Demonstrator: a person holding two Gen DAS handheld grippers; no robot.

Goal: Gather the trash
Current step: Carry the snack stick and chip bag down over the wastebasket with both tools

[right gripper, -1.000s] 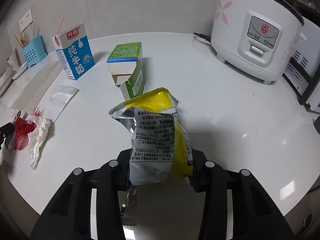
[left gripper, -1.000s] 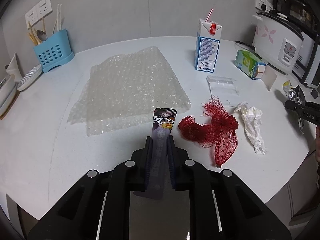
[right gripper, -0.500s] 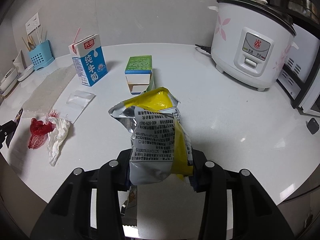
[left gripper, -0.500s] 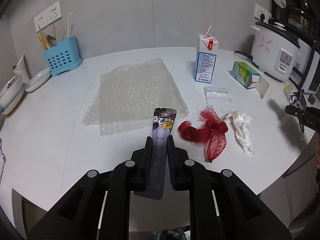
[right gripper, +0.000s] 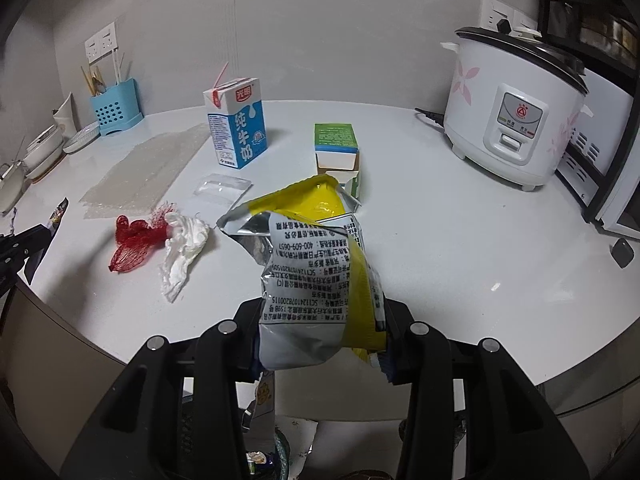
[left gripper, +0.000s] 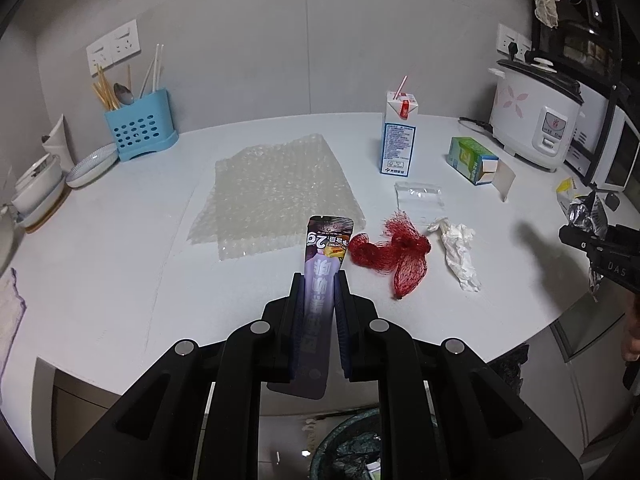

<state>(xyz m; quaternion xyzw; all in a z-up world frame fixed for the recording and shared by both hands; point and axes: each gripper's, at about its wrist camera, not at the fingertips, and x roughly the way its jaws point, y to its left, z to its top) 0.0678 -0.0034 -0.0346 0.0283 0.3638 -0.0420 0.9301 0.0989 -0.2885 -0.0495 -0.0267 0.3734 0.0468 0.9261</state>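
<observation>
The left hand-held gripper (left gripper: 320, 280) pinches a purple sachet (left gripper: 324, 256); the right hand-held gripper (right gripper: 320, 320) pinches a yellow snack bag (right gripper: 316, 272), both off the worktop's (right gripper: 460, 248) front edge.

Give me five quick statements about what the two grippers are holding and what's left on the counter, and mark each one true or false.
1. The left gripper is shut on a purple sachet. True.
2. The right gripper is open and holds nothing. False: it is shut on a yellow snack bag.
3. The red net lies beside a crumpled tissue. True.
4. The milk carton lies on its side. False: it stands upright, straw in the top.
5. The bubble wrap lies flat on the counter. True.
</observation>
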